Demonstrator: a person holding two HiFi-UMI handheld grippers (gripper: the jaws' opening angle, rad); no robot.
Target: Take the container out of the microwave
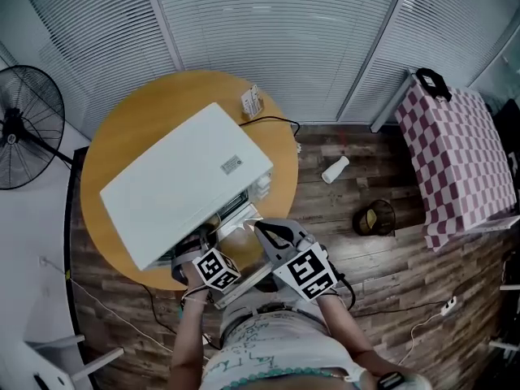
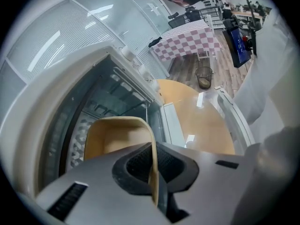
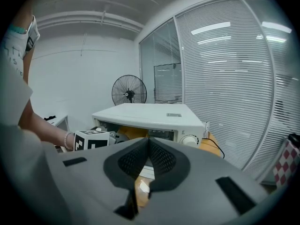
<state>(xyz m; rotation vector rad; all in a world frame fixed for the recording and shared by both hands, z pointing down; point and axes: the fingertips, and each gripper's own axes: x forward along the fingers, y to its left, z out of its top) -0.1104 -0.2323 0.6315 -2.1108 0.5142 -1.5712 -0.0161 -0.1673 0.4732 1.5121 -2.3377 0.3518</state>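
Note:
A white microwave [image 1: 183, 181] lies on a round wooden table [image 1: 154, 104] with its door open toward me. A tan container [image 2: 117, 135] sits in the cavity's mouth. My left gripper [image 2: 153, 146] is shut on the container's near wall, with the rim pinched between the dark pads. In the head view the left gripper [image 1: 199, 249] reaches into the opening under its marker cube. My right gripper [image 3: 147, 142] is shut with nothing between its pads and hangs just in front of the microwave [image 3: 150, 116], beside the left one. From there the container [image 3: 133, 133] shows as a yellowish patch inside the opening.
A small box [image 1: 251, 101] and a black cable [image 1: 276, 122] lie behind the microwave. A standing fan [image 1: 28, 124] is at the left. On the wooden floor at the right are a white bottle [image 1: 335, 169], a wire basket [image 1: 374, 218] and a checkered-cloth table [image 1: 459, 153].

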